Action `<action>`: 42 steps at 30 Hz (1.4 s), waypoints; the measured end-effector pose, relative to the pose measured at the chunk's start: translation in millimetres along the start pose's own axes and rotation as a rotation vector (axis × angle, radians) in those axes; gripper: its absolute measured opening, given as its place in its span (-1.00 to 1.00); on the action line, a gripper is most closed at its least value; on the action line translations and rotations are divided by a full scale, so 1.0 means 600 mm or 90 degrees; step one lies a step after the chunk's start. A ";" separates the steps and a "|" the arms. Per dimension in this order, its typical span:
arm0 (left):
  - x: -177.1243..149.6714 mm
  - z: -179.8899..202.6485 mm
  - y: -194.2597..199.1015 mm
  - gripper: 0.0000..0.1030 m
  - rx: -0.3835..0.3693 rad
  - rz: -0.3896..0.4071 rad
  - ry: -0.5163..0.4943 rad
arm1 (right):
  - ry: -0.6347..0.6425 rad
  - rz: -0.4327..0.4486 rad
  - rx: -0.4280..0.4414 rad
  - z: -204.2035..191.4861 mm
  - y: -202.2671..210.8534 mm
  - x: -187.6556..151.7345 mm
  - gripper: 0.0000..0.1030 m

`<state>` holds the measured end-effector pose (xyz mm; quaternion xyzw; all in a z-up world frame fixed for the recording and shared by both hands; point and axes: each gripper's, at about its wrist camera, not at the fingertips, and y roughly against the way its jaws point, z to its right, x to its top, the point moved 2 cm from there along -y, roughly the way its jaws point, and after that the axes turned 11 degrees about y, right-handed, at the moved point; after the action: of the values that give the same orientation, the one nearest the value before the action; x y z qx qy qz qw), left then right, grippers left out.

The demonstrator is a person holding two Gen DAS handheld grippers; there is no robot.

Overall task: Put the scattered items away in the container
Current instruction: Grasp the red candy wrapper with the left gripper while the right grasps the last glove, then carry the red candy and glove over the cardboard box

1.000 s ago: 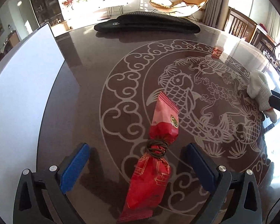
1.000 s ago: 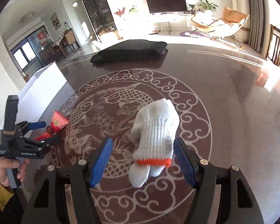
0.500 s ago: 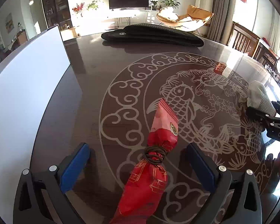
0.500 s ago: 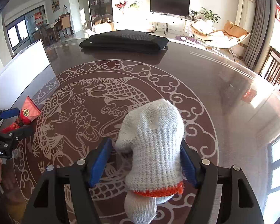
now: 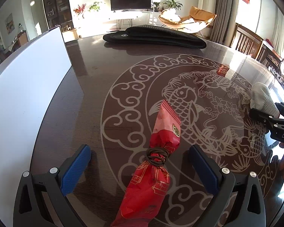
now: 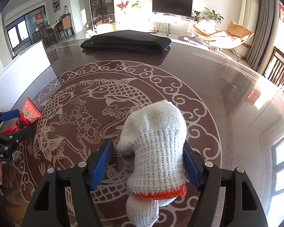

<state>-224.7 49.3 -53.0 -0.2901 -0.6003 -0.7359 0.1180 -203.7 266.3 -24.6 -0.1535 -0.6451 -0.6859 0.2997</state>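
Note:
A red snack packet [image 5: 157,158] tied round its middle with a dark band lies on the dark table. It sits between the fingers of my left gripper [image 5: 140,162], which is open and does not touch it. A white knitted glove [image 6: 155,147] with an orange cuff lies between the fingers of my right gripper [image 6: 146,164], also wide open; the right pad sits close against the glove and the left pad stands clear. The right wrist view shows the left gripper [image 6: 7,130] and the packet [image 6: 28,115] at the far left. The glove [image 5: 261,98] shows at the left view's right edge.
A white container wall [image 5: 28,85] stands along the table's left side, also seen as the white container [image 6: 22,70]. A folded black mat [image 5: 155,37] lies at the table's far edge. The table [image 6: 227,94] bears a fish pattern. Chairs stand at the right.
My right gripper came down and forward over the glove, which now sits deeper between its fingers. The left gripper stayed over the packet, its view tilted up slightly.

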 end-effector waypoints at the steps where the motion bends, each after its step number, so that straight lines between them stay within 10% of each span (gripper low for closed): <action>1: -0.001 -0.001 0.001 1.00 0.000 0.000 0.000 | 0.000 0.000 0.000 0.002 -0.003 -0.001 0.39; 13: 0.013 0.005 -0.006 1.00 -0.008 -0.034 -0.022 | 0.002 -0.004 0.008 0.003 -0.007 0.003 0.34; 16: 0.022 -0.004 0.013 -0.53 -0.002 -0.009 0.012 | -0.035 0.002 0.037 0.016 0.016 -0.005 -0.40; 31: -0.167 0.035 0.154 -0.52 -0.045 -0.024 0.112 | -0.064 0.049 0.131 -0.105 0.216 -0.187 -0.40; 42: -0.116 0.054 0.093 -0.52 -0.049 0.005 0.049 | -0.127 0.100 0.087 -0.094 0.162 -0.132 -0.40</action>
<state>-130.3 53.9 -43.5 -0.2685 -0.5653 -0.7686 0.1328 -73.5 229.0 -1.5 -0.2504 -0.7029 -0.5961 0.2965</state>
